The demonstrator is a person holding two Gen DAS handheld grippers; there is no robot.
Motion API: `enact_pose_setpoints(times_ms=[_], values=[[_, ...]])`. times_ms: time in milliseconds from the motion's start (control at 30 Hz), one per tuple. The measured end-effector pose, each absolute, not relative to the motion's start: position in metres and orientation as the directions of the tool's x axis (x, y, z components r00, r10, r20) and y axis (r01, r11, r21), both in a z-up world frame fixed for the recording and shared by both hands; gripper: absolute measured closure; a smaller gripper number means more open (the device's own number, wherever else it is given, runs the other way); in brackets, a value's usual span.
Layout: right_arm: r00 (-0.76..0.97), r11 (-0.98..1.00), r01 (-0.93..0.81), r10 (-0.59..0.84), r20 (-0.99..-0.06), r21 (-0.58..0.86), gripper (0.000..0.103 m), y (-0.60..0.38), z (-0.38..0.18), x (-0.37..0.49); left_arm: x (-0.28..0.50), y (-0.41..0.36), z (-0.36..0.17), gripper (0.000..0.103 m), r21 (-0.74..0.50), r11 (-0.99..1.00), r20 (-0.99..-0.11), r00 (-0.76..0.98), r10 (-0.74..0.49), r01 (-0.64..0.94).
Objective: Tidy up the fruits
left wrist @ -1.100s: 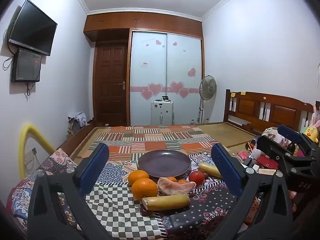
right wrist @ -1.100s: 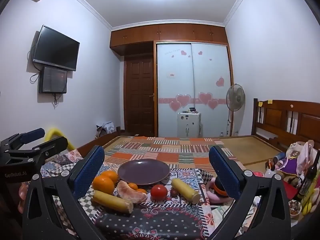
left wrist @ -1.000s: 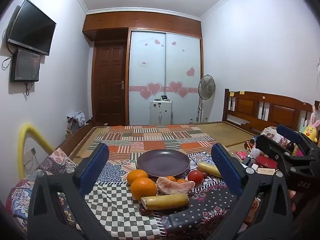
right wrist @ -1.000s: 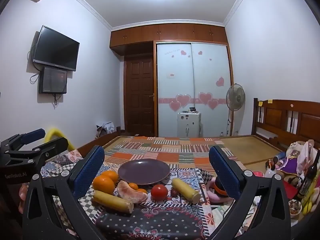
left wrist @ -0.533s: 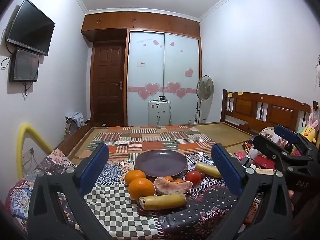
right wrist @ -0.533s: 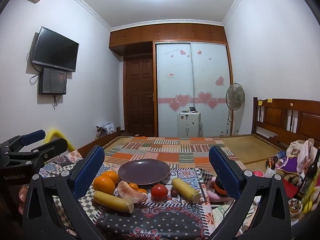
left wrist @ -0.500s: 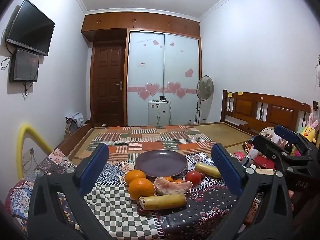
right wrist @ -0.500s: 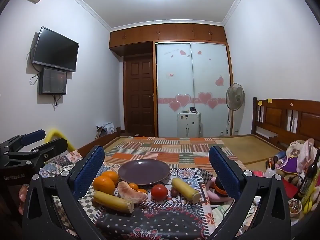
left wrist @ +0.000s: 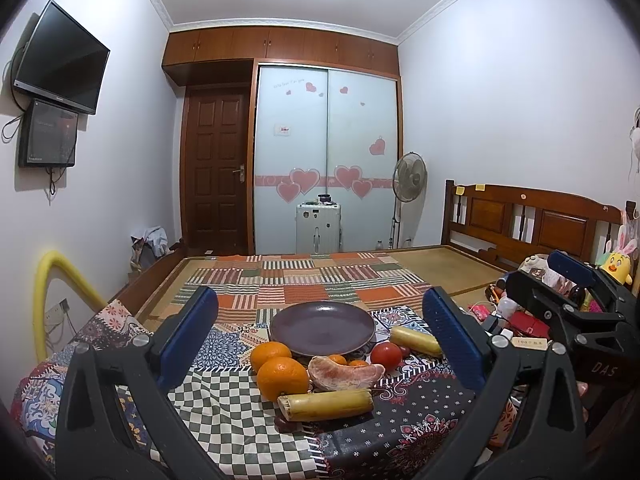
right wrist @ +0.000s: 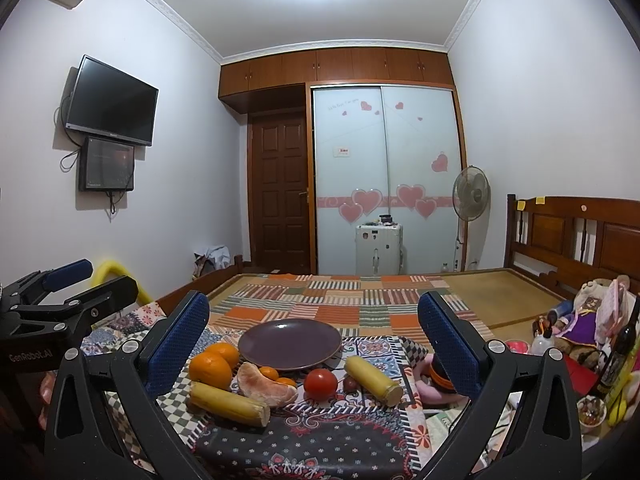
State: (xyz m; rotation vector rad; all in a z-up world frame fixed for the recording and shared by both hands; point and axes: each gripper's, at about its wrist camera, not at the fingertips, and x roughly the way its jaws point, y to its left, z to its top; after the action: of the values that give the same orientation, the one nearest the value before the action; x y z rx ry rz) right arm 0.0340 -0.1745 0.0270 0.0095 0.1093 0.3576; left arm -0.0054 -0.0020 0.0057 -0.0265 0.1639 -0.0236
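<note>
Left gripper (left wrist: 320,336) spread wide, blue fingers (left wrist: 188,334) framing the fruit from the near side, holding nothing. Right gripper (right wrist: 312,340) likewise spread wide and holding nothing, seen also at the right edge of the left wrist view, well apart from the fruit.

Fruit gathered on a patchwork cloth (left wrist: 224,412) over the bed. Dark purple plate (left wrist: 322,327) at the far side of the group, bare inside. Two oranges (left wrist: 282,377) just left of and nearer than the plate, one touching the other. Peeled pomelo segment (left wrist: 345,372) just right of the near orange, with two small tangerines (left wrist: 338,359) tucked between it and the plate rim. Red tomato (left wrist: 386,354) right of the segment, near the plate. One yellow cane piece (left wrist: 326,403) lying crosswise at the near edge of the group, just in front of the orange and the segment. Second cane piece (left wrist: 416,341) lying at a slant to the right of the plate, beside the tomato. Small dark round fruit (right wrist: 350,382) between tomato and second cane piece in the right wrist view, too small to name.

Farther off: wooden headboard (left wrist: 532,220) at the right, standing fan (left wrist: 409,180), white suitcase (left wrist: 319,228) before the heart-decorated sliding doors (left wrist: 326,160), wall television (left wrist: 60,58) at the left. Toys and bottles cluttered at the right edge.
</note>
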Motion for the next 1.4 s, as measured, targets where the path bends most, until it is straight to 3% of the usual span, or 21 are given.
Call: enact_pose_setpoints(times_ms=[1400], values=[[0.927,0.933,-0.357,0.360,-0.105,0.048,0.000,-0.1731,0.0252,0.0365,-0.0047,-0.0022,0.0014,0.000,-0.029,0.999,-0.153,0.988,-0.024,0.020]])
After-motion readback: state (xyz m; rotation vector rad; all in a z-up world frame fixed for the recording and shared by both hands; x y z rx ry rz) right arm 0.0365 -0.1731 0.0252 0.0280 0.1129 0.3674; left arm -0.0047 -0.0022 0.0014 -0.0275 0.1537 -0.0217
